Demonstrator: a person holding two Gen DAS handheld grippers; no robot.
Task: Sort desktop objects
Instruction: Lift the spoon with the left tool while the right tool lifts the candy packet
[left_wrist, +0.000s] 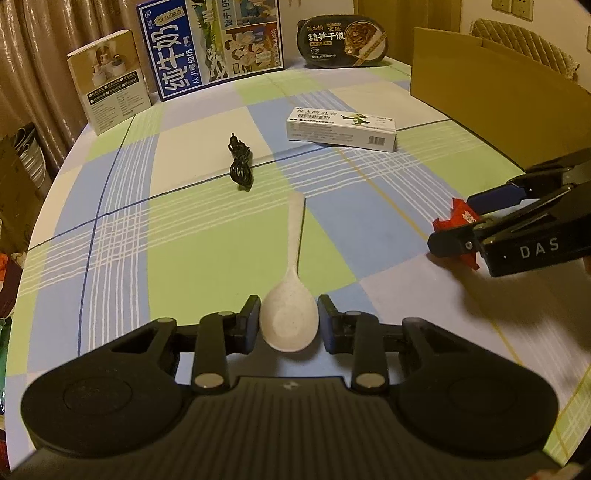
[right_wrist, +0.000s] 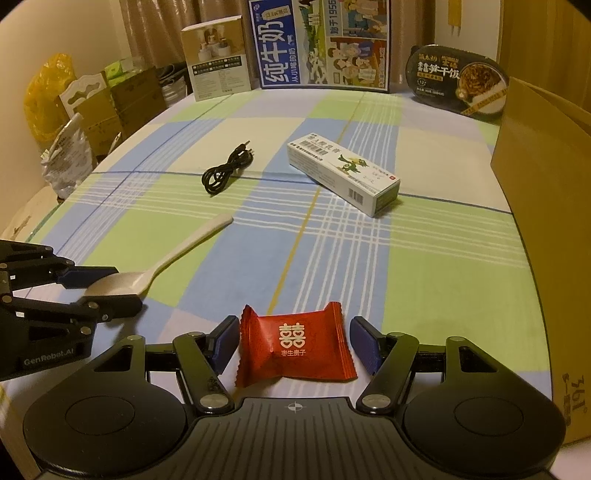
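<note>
While the left gripper (left_wrist: 288, 321) brackets the bowl of a white plastic spoon (left_wrist: 290, 295) at the bottom centre of its view, its pads sit just beside the bowl, and contact cannot be told. At lower centre of the right view, the right gripper (right_wrist: 293, 343) stands open around a red foil candy packet (right_wrist: 295, 345) lying on the checked tablecloth (right_wrist: 332, 258), pads clear of it.

tablecloth (right_wrist: 424, 258): green, blue, white plaid | spoon (left_wrist: 290, 295): speckled white | candy wrapper (right_wrist: 295, 347): red | cable (right_wrist: 225, 171): black
</note>
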